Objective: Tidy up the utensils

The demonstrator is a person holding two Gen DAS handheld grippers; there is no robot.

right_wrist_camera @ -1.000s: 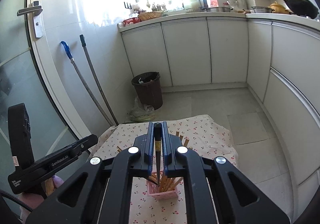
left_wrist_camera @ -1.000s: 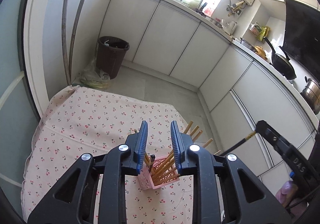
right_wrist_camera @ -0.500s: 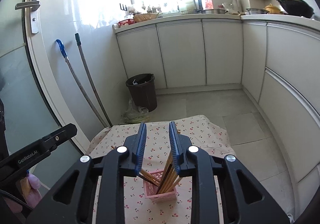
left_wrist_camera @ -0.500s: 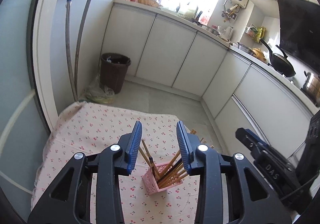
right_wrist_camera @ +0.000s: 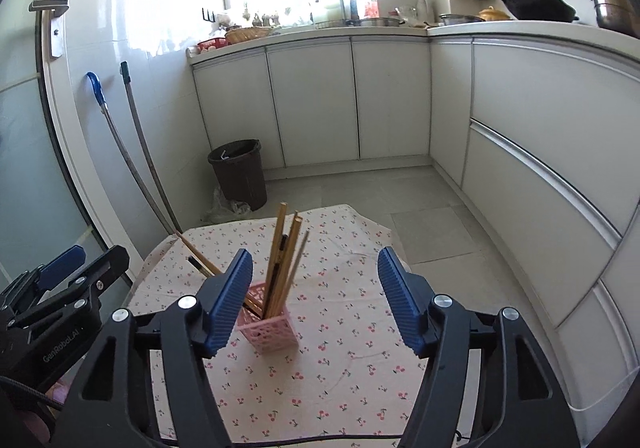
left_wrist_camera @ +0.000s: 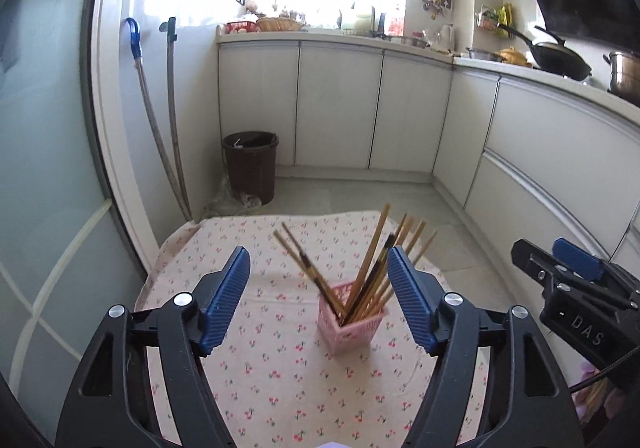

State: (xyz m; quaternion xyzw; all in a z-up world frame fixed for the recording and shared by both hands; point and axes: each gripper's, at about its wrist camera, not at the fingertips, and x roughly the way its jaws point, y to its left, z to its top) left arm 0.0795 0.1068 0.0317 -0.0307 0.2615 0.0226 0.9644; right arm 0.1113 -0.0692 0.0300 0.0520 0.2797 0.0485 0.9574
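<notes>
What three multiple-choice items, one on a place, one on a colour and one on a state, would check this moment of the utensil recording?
1. Where are the chopsticks?
A. Flat on the cloth
B. Standing in the basket
C. On the counter

2. What colour is the utensil basket?
A. Pink
B. Green
C. Black

3. How does the right gripper stand?
A. Shut on a chopstick
B. Shut on nothing
C. Open, holding nothing

Key: 1 B, they lean out of the basket on the cherry-print tablecloth. 2 A, its lattice walls are pink. 3 C, its jaws have just been opening and nothing sits between the pads.
</notes>
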